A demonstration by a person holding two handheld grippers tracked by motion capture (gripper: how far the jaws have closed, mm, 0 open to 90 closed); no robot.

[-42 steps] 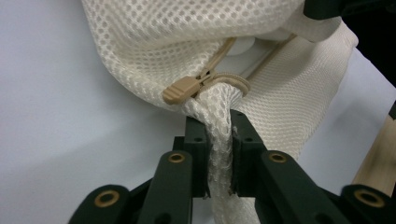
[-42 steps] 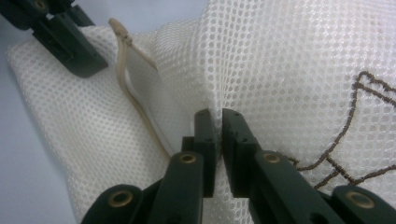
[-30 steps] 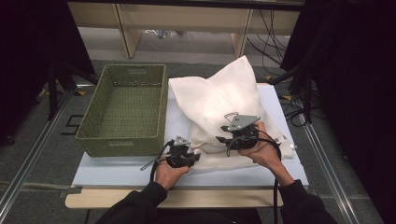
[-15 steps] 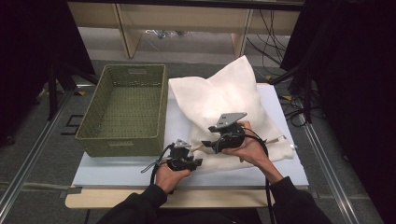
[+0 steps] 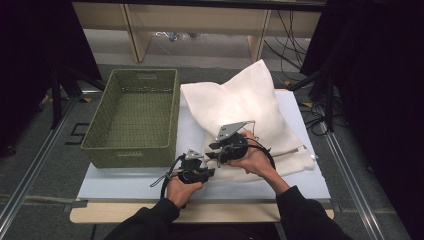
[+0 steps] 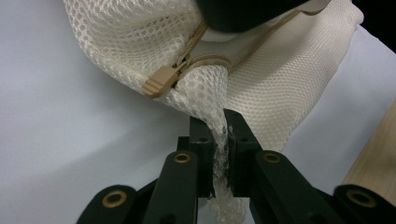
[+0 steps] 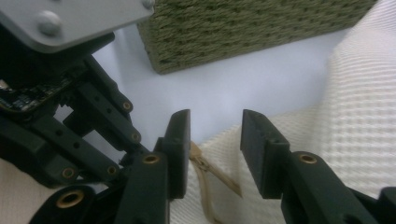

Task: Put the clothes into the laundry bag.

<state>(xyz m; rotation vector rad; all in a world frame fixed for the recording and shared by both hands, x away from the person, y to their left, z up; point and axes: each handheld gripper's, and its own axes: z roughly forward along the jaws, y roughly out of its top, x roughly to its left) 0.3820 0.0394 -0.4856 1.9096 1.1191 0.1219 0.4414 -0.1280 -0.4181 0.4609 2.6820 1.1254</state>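
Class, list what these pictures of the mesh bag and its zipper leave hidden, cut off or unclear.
- Mesh bag contents: high view, the cloth hides them.
- Zipper pull far track: left gripper view, a dark blurred shape covers it.
- Tan zipper tape: right gripper view, cut off by the bottom edge.
- Left gripper pinch: tiny in the high view.

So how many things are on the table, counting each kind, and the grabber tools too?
Green woven basket: 1
White mesh laundry bag with a tan zipper: 1
Black two-jaw grippers, left gripper and right gripper: 2
Total: 4
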